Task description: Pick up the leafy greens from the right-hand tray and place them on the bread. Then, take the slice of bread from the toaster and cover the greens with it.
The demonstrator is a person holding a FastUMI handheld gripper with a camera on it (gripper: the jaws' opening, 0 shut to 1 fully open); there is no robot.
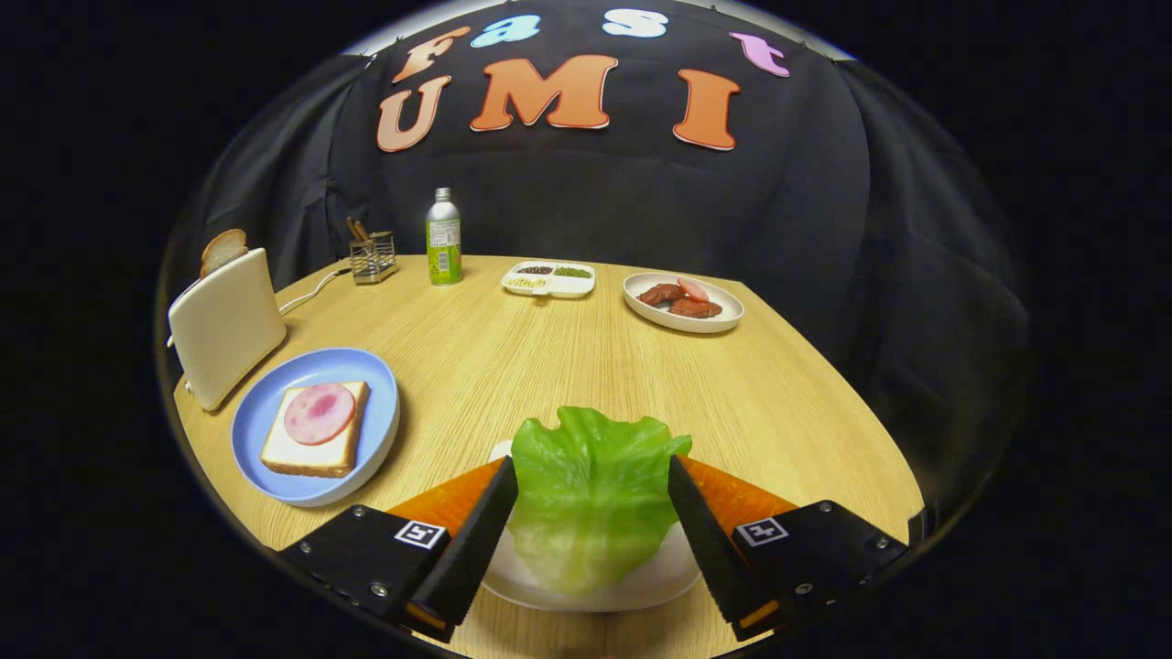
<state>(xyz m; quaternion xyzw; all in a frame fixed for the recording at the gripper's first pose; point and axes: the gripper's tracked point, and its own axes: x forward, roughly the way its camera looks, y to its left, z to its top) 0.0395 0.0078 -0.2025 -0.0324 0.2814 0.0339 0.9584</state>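
A green lettuce leaf (591, 499) lies on a white tray (632, 595) near the table's front edge. My gripper (592, 476) has one finger on each side of the leaf. Both fingers press against its edges, and the leaf cups upward between them while still resting on the tray. To the left, a blue plate (366, 366) holds a slice of bread (311, 453) topped with a round pink slice of ham (319, 413). Behind that plate stands a cream toaster (226, 325) with a slice of bread (222, 248) sticking out of its top.
At the back of the wooden table (513, 357) stand a green bottle (444, 240), a wire holder (373, 255) and a white divided dish (549, 278). A white plate with red meat pieces (683, 301) sits at the back right. The toaster's cord (311, 291) trails across the table.
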